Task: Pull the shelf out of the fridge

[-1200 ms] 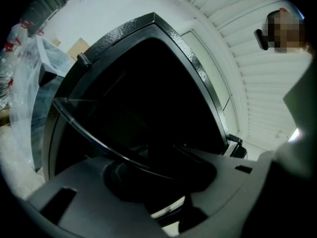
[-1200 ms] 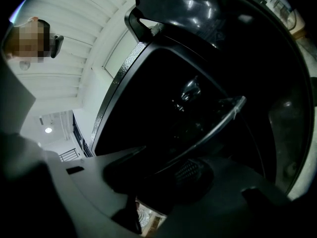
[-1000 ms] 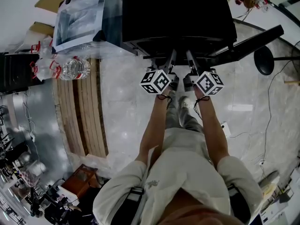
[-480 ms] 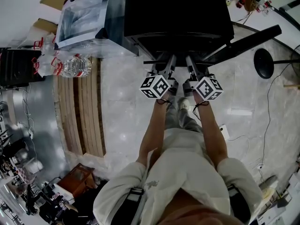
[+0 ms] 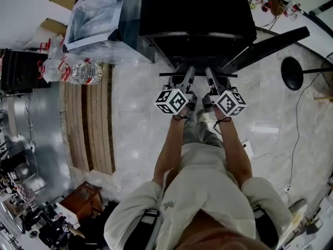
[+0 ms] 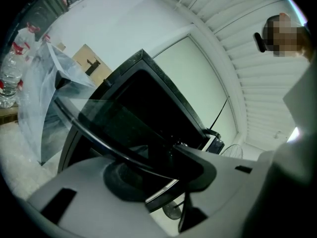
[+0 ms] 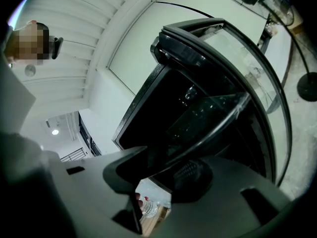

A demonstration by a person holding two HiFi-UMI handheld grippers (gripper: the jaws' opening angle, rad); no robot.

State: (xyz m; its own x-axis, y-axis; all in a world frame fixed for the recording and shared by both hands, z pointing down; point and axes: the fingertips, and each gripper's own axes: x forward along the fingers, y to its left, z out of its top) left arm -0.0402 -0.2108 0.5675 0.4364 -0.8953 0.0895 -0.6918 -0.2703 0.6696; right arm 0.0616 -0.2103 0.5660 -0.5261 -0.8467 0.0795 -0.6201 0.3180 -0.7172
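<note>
Two grips on one front rim: left tongs (image 5: 186,76) and right tongs (image 5: 211,76) are both clamped shut on the glass shelf (image 6: 114,117), side by side near the rim's middle. The shelf sits partly out of the black fridge (image 5: 197,14), its long axis crosswise. Neither hand is nearer, so the pull looks like straight back toward the person.

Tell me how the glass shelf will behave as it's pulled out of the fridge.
The shelf looks like a rigid see-through pane, so probably stiff yet breakable. Left tongs and right tongs pinch only its front rim, so it may tip once free.
</note>
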